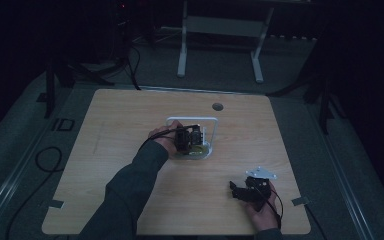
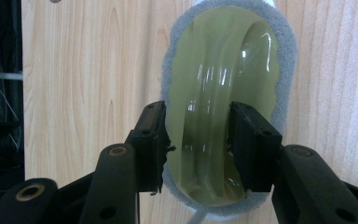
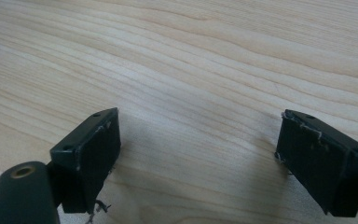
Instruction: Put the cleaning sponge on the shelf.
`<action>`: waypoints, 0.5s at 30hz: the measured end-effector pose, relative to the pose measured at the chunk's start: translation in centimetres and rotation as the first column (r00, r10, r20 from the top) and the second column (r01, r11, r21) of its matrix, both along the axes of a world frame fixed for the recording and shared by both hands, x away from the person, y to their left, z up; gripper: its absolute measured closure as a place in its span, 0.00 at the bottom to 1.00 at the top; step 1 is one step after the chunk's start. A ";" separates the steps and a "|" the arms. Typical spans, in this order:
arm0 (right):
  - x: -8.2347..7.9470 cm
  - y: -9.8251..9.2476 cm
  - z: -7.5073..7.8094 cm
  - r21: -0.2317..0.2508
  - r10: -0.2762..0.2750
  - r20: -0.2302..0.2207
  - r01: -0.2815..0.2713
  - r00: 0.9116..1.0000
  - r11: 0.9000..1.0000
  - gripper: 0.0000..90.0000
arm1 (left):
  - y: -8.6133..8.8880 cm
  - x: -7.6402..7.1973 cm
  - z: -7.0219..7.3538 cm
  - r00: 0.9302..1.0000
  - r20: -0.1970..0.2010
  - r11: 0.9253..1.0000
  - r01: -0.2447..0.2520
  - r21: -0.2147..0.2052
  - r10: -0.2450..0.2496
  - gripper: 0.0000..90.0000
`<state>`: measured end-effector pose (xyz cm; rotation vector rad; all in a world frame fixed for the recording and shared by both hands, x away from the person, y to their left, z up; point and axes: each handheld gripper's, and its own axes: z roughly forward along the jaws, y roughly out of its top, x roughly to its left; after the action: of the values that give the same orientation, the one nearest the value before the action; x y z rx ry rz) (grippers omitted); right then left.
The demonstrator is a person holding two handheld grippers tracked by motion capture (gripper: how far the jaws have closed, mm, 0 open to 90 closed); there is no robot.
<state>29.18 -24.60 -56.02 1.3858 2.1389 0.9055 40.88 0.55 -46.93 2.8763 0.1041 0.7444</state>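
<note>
Right hand-held gripper (image 1: pixel 243 191) low, jaws apart.

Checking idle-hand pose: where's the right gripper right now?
In the high view the right gripper sits near the table's front right corner, jaws open over bare wood, well apart from the left gripper at the white rack.

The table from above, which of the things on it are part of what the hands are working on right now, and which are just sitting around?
In use:
- left gripper, jaws closed around the translucent yellow-green handle
- grey-edged pad under that handle
- white wire frame beside it

Idle or background:
- right gripper, jaws open over bare wooden table
- white stand on the floor beyond
</note>
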 end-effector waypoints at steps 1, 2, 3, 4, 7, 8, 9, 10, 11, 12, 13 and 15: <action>0.0 0.0 0.0 0.000 0.000 0.000 0.000 1.000 1.000 0.15 | 0.1 0.0 0.0 1.000 -0.002 1.000 -0.001 -0.001 0.001 0.61; 0.0 0.0 0.0 0.000 0.000 0.000 0.000 1.000 1.000 0.15 | 0.1 -0.1 0.1 1.000 -0.003 1.000 -0.001 -0.006 0.001 0.61; 0.0 0.0 0.0 0.000 0.000 0.000 0.000 1.000 1.000 0.15 | 0.2 -0.2 0.2 1.000 0.002 1.000 0.000 -0.011 0.001 0.60; 0.0 0.0 0.0 0.000 0.000 0.000 0.000 1.000 1.000 0.15 | 0.3 -0.2 0.3 1.000 0.008 1.000 -0.002 -0.012 0.002 0.59; 0.0 0.0 0.0 0.000 0.000 0.000 0.000 1.000 1.000 0.15 | 0.7 -0.4 0.7 1.000 0.006 1.000 -0.001 -0.028 0.001 0.58; 0.0 0.0 0.0 0.000 0.000 0.000 0.000 1.000 1.000 0.15 | 0.8 -0.5 0.8 1.000 0.006 1.000 0.003 -0.023 -0.003 0.58; 0.0 0.0 0.0 0.000 0.000 0.000 0.000 1.000 1.000 0.15 | 0.9 -0.6 0.9 1.000 0.011 1.000 0.005 -0.029 -0.005 0.57; 0.0 0.0 0.0 0.000 0.000 0.000 0.000 1.000 1.000 0.15 | 1.1 -0.6 1.0 1.000 0.013 1.000 0.001 -0.028 0.000 0.57; 0.0 0.0 0.0 0.000 0.000 0.000 0.000 1.000 1.000 0.15 | 1.1 -0.6 1.0 1.000 0.013 1.000 0.001 -0.028 0.000 0.57; 0.0 0.0 0.0 0.000 0.000 0.001 0.000 1.000 1.000 0.15 | 1.3 -0.7 1.2 1.000 0.013 0.999 -0.006 -0.039 0.006 0.57; 0.0 0.0 0.0 0.000 0.000 0.000 0.000 1.000 1.000 0.15 | 1.5 -0.7 1.3 1.000 0.011 0.999 -0.004 -0.044 0.005 0.57; 0.0 0.0 0.0 0.000 0.000 0.000 0.000 1.000 1.000 0.15 | 1.7 -0.9 1.5 1.000 0.006 0.999 0.001 -0.052 -0.001 0.57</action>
<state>29.19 -24.61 -56.02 1.3855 2.1386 0.9055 39.98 2.25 -45.40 2.8252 0.1193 0.7385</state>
